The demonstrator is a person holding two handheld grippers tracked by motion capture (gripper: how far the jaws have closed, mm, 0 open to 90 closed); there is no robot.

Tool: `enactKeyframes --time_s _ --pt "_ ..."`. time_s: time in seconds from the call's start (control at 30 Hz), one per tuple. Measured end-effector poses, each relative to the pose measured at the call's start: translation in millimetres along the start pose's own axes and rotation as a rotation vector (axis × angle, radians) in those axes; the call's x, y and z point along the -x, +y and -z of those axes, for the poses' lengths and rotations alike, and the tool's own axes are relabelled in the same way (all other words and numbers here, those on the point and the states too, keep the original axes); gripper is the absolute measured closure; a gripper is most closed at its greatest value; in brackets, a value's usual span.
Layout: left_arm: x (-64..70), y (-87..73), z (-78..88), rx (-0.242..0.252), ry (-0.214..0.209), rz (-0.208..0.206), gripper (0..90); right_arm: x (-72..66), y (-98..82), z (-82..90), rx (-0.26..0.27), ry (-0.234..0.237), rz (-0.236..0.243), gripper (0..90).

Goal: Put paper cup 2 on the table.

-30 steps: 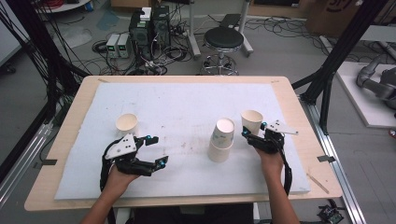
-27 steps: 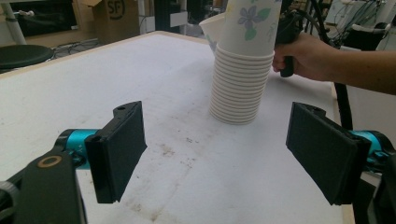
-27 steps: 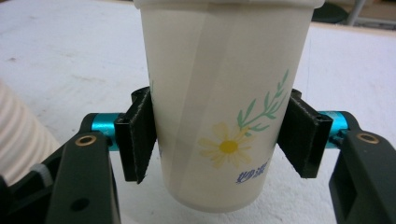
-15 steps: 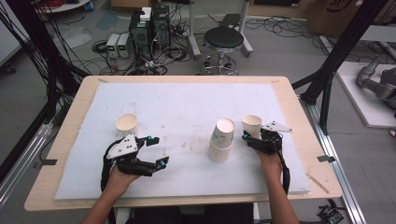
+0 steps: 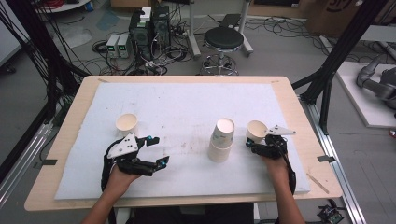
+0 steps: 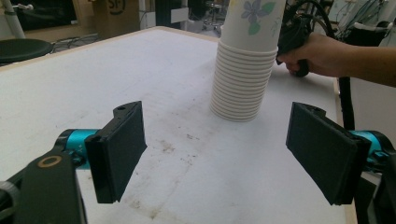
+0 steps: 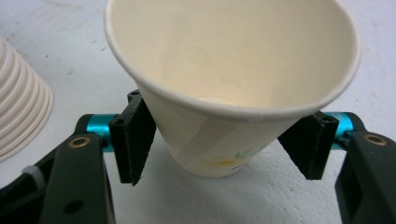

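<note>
The right gripper (image 7: 219,144) has a paper cup (image 7: 229,84) standing between its jaws. The jaws have just been opening: the right pad stands clear of the cup wall, and the left pad sits at or just off the wall, so the cup is no longer squeezed. The cup is upright on the white mat (image 7: 261,200), mouth up, and nothing is in it but its pale bottom; a faint coloured print shows low on its side. In the high view this cup (image 5: 256,131) stands right of centre, at the tip of the right gripper (image 5: 261,145).

Just beside it, toward the middle of the mat (image 5: 187,107), is a stack (image 5: 221,139) of upside-down cups, the topmost bearing a flower print. In the left gripper view the stack (image 6: 245,70) rises beyond the jaws, with the right hand (image 6: 317,53) behind it.

The left gripper (image 6: 215,144) rests on the near left of the mat, jaws wide apart with nothing between them. In the high view the left gripper (image 5: 156,151) lies near a second cup (image 5: 126,124), upright and empty, a little farther up the mat and apart from it.

The mat covers a wooden table (image 5: 299,112).
</note>
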State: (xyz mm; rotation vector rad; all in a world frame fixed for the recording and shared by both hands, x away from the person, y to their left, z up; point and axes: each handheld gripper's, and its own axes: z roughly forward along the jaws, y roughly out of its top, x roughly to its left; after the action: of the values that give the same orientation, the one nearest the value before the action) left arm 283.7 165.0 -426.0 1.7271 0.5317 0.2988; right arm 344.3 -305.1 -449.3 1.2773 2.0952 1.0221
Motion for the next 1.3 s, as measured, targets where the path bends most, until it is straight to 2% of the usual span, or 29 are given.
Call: enactKeyframes --time_s 0.23,0.43,0.53,0.6,0.67,0.7,0.73,0.87,1.07,1.17,1.3 --pt "-3.3 -0.3 2.9 0.009 0.024 0.009 18.5 1.1 -3.8 6.1 0.003 0.017 -0.034 21.8" --pt "-7.1 0.3 7.9 0.035 0.061 0.033 16.4 -0.5 -9.5 26.2 0.031 0.031 -0.042 21.2" --pt "-9.9 0.2 11.3 0.062 0.065 0.071 16.4 -2.1 -14.6 40.3 0.043 0.037 -0.023 21.2" --pt "-10.7 0.5 14.3 0.069 0.082 0.074 16.4 -3.6 -18.1 50.3 0.057 0.049 -0.025 21.3" --pt "-11.0 0.6 15.8 0.073 0.089 0.071 16.4 -4.9 -20.9 60.6 0.093 0.054 -0.013 21.2" --pt "-11.0 1.1 17.2 0.078 0.098 0.069 16.4 -4.9 -20.9 60.6 0.093 0.054 -0.013 21.2" --pt "-11.3 2.6 19.9 0.088 0.118 0.065 16.4 -6.8 -22.4 70.8 0.134 0.062 -0.006 21.3" --pt "-11.4 5.2 25.0 0.101 0.128 0.047 16.7 -13.0 -20.3 86.5 0.204 0.095 0.034 21.3" --pt "-9.5 6.1 31.2 0.115 0.148 0.041 16.8 -25.6 -13.9 101.0 0.266 0.133 0.089 21.4" --pt "-9.3 6.5 33.5 0.123 0.154 0.041 16.8 -31.6 -11.3 105.5 0.278 0.141 0.118 21.5" --pt "-7.3 7.7 36.5 0.119 0.152 0.033 17.2 -37.0 -9.0 109.6 0.284 0.147 0.12 21.4"
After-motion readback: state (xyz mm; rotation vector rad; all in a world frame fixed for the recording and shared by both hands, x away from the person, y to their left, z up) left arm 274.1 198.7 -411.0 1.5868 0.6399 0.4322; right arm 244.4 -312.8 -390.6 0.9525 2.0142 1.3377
